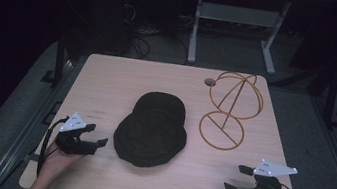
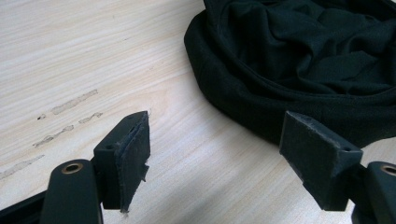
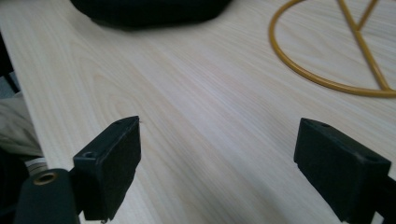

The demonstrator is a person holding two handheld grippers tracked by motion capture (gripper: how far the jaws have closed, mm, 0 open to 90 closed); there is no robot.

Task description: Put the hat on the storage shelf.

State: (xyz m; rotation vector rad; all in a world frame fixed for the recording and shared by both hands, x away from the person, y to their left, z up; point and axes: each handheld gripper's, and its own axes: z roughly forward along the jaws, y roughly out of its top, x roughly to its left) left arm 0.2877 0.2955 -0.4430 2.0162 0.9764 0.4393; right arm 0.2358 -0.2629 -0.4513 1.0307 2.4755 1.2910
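Note:
A black cloth hat [image 1: 152, 128] lies crumpled in the middle of the wooden table [image 1: 108, 80]. To its right stands a gold wire hat stand [image 1: 231, 106] with a round base ring. My left gripper [image 1: 98, 136] rests at the table's front left, open, its jaws aimed at the hat's near edge [image 2: 243, 100] and a short way from it. My right gripper [image 1: 237, 179] is at the front right, open with nothing between its jaws, over bare wood. The stand's base ring [image 3: 322, 70] and the hat's edge [image 3: 149, 11] lie beyond it.
A small grey disc [image 1: 209, 82] sits at the table's back edge by the stand. Scuff marks [image 2: 70, 102] streak the wood left of the hat. Beyond the table are a white desk frame [image 1: 237, 29] and cables on a dark floor.

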